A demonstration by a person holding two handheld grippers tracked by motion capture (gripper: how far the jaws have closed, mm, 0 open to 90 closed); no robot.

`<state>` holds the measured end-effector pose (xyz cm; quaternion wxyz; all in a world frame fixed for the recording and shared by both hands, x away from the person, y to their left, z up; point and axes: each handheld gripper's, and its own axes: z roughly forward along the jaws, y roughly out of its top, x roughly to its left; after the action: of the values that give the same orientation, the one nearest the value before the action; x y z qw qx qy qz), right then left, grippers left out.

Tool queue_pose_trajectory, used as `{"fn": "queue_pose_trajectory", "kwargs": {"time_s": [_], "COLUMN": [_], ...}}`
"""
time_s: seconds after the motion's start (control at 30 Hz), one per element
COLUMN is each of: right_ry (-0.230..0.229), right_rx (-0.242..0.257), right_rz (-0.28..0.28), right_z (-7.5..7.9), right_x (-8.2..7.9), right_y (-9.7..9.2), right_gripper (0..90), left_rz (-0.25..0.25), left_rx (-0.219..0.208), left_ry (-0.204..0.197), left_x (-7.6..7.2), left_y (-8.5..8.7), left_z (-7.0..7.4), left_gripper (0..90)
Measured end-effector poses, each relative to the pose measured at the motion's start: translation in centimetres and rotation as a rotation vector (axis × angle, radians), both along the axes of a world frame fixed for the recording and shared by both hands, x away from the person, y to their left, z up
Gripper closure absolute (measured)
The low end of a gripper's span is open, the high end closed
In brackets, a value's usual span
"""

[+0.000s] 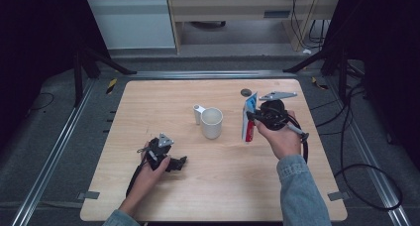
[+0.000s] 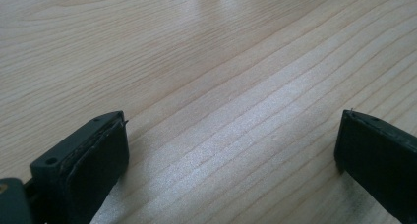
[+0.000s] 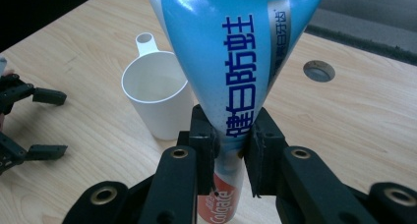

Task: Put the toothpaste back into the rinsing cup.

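From above, I see the whole wooden counter (image 1: 163, 196), rounded at its corners, with my two forearms coming in from the bottom of the frame. That view alone gives the layout: the white mug (image 1: 212, 123) sits at the middle of the frame, its handle toward the upper left, and a small round dark hole (image 1: 246, 92) lies in the counter toward the upper right.

My right gripper (image 1: 251, 121), right of centre in the high view, holds a toothpaste tube (image 1: 249, 118) upright, just to the right of the mug and apart from it. The right gripper view adds what the high view is too small to give: the tube (image 3: 231, 76) is blue with white lettering, red at its lower end, and my two black jaws pinch it at its narrow part, the wide flat end rising to the top of the frame. The mug (image 3: 156, 94) stands behind at the left.

My left gripper (image 1: 179, 162), lower left in the high view, lies low on the counter. Its own view shows bare wood grain (image 2: 221, 86) between jaws spread wide, holding nothing.
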<state>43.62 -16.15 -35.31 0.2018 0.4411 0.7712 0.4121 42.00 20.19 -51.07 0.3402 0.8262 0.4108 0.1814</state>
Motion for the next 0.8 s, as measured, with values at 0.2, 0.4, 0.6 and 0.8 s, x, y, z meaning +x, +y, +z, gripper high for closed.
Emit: {"fn": "queue_pose_trajectory", "kwargs": {"time_s": [0.2, 0.4, 0.6, 0.8], "right_ry": [-0.046, -0.069, -0.086, -0.114], "right_rx": [0.033, 0.046, 0.060, 0.072], "right_rz": [-0.003, -0.007, -0.016, -0.016], "right_z": [-0.39, -0.74, -0.77, -0.62], "right_x": [-0.14, -0.20, -0.29, -0.54], "right_y": [0.18, 0.49, 0.80, 0.97], "right_gripper": [75.6, 75.6, 75.6, 75.7], "left_rz": [0.000, 0.001, 0.001, 0.001], "left_rx": [0.000, 0.002, 0.002, 0.002], "left_ry": [0.000, 0.000, 0.000, 0.000], "left_x": [0.01, 0.00, 0.01, 0.02], "left_y": [-0.01, -0.03, -0.05, -0.07], "left_z": [0.00, 0.01, 0.01, 0.01], "left_gripper": [0.0, 0.0, 0.0, 0.0]}}
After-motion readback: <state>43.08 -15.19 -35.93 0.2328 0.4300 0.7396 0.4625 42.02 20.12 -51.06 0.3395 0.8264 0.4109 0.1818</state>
